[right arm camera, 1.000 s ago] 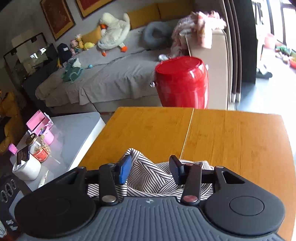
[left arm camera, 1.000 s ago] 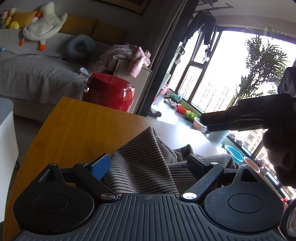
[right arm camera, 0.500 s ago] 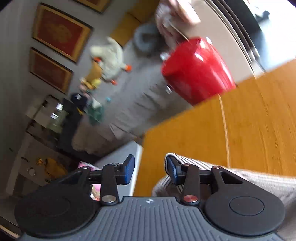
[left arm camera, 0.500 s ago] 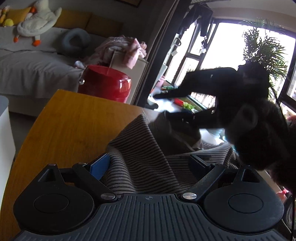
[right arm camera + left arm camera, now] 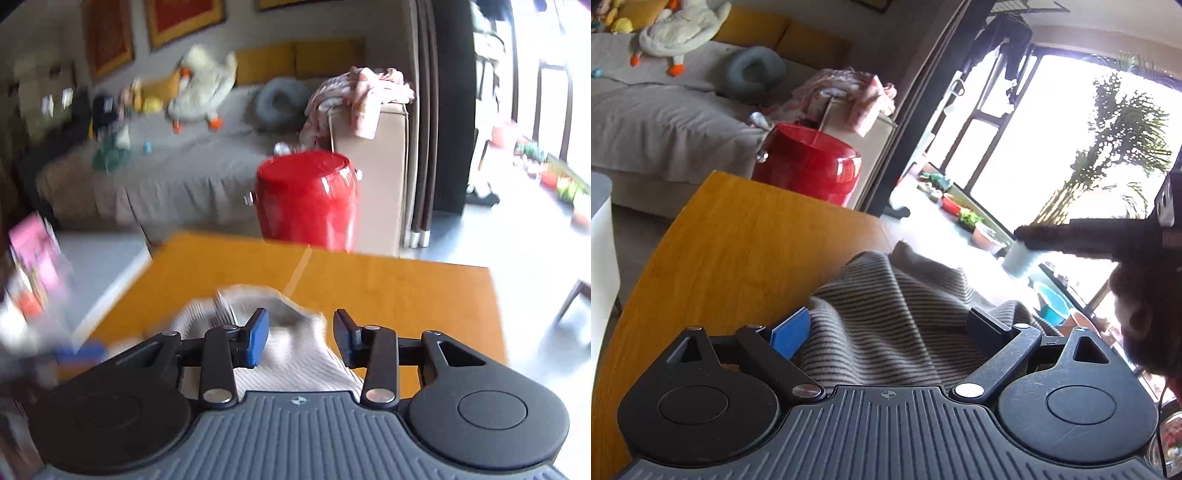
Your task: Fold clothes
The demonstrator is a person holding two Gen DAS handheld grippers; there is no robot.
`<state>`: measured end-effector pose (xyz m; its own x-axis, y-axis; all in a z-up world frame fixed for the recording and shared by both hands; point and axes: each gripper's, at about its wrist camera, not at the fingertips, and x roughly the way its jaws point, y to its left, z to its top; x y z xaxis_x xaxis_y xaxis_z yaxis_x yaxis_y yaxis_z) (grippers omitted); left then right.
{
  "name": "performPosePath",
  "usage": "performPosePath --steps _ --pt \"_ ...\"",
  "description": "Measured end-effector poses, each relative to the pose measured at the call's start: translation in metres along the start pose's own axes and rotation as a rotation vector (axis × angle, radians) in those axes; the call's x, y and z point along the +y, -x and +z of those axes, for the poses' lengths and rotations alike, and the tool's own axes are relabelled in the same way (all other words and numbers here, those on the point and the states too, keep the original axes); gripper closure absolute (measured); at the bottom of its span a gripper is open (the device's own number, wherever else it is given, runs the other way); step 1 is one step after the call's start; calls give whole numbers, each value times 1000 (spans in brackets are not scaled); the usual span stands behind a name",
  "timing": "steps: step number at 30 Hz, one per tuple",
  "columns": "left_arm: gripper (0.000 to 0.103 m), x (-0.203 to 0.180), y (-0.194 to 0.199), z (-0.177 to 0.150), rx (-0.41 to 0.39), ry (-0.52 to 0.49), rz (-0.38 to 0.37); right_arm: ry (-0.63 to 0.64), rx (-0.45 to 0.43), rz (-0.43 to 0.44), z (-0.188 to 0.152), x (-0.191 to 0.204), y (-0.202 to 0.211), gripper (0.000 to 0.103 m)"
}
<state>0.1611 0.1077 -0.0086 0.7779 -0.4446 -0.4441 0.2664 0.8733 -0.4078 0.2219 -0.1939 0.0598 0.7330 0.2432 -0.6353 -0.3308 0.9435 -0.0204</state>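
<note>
Between both part-open tools [image 5: 888,325] [image 5: 301,338], striped cloth [image 5: 886,314], grip unclear; right view blurred.

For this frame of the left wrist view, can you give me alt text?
A striped cloth lies bunched between the wide-apart fingers of the left gripper on a wooden table. Behind stand a red tub and a grey sofa, with a bright window to the right.
</note>
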Motion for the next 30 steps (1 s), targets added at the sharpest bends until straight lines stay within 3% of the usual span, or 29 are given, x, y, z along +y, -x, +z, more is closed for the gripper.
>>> performPosePath --steps 1,2,3,4,6,8,9,10,11,12,14,17,22,25,27,30 --pt "8 -6 -2 1 2 -22 -8 37 12 -57 -11 3 2 62" --pt "8 -11 -6 2 10 -48 -7 16 23 -84 -21 -1 3 54" --pt "8 -16 -12 2 19 -74 -2 -27 37 -97 -31 -7 3 45" --pt "8 -21 -18 2 29 -100 2 -101 51 -90 -38 -18 3 45" --pt "8 -26 -30 4 43 -147 38 -326 93 -11 -57 -47 1 45" --pt "8 -26 -39 4 50 -173 92 -511 133 122 -82 -69 0 46" --pt "8 -24 -41 2 55 -167 103 -535 141 164 -93 -71 2 59" --pt "8 -21 -42 1 62 -157 103 -497 138 159 -97 -69 7 70" --pt "8 -21 -42 -2 63 -158 106 -419 122 127 -92 -63 13 88" --pt "8 -21 -41 -4 61 -170 113 -359 79 88 -81 -63 21 93" --pt "8 -22 -42 -7 58 -188 127 -269 -29 9 -54 -66 38 94" --pt "8 -23 -45 -7 62 -194 149 -191 -111 -96 -17 -81 33 94" --pt "8 -22 -41 -5 60 -193 198 -178 -10 -125 -14 -88 -23 92" --pt "8 -21 -25 -1 64 -215 202 -156 2 -201 -26 -83 -32 84" --pt "7 -20 -15 0 71 -230 206 -141 10 -251 -33 -79 -38 70" --pt "5 -20 -9 1 73 -261 209 -121 -51 -253 -30 -70 -15 63"
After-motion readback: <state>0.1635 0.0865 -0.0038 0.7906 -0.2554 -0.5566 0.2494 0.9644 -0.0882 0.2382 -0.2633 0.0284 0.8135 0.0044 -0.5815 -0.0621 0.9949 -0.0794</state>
